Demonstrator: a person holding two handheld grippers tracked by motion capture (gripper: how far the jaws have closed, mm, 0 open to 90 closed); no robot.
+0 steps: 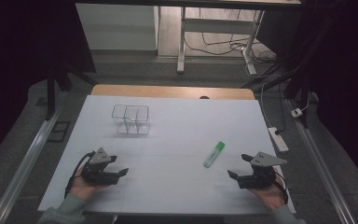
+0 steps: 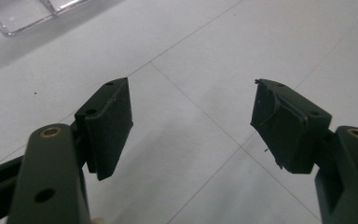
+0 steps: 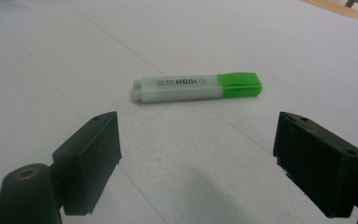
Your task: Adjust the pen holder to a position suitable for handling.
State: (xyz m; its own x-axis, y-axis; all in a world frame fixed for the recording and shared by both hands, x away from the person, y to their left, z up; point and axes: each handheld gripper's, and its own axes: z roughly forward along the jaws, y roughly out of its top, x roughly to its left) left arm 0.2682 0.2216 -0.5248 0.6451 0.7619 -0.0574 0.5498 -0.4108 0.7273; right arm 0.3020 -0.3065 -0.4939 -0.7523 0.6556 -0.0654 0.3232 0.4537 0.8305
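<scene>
While both grippers sit low near the bottom of the high view, we hold nothing yet: the right gripper (image 1: 240, 167) has its jaws spread wide and bare, and the left gripper (image 1: 119, 165) is just as wide open with only white table between its jaws.

Risk first. The highlighter (image 3: 198, 87) lies crosswise ahead of the right jaws, so we judge a straight push forward could knock it into a roll or a skid on the smooth white table (image 1: 177, 186); a pinch on the rounded barrel off-centre might squirt it sideways. The glossy plastic looks slippery.

The highlighter itself: pale translucent body, bright green cap, dark print reading "HIGH" upside down in the right gripper view. It lies flat, right of centre in the high view, near the right gripper but apart from it.

The clear divided plastic container (image 1: 130, 119) stands upper left of centre, well apart from the pen.
</scene>
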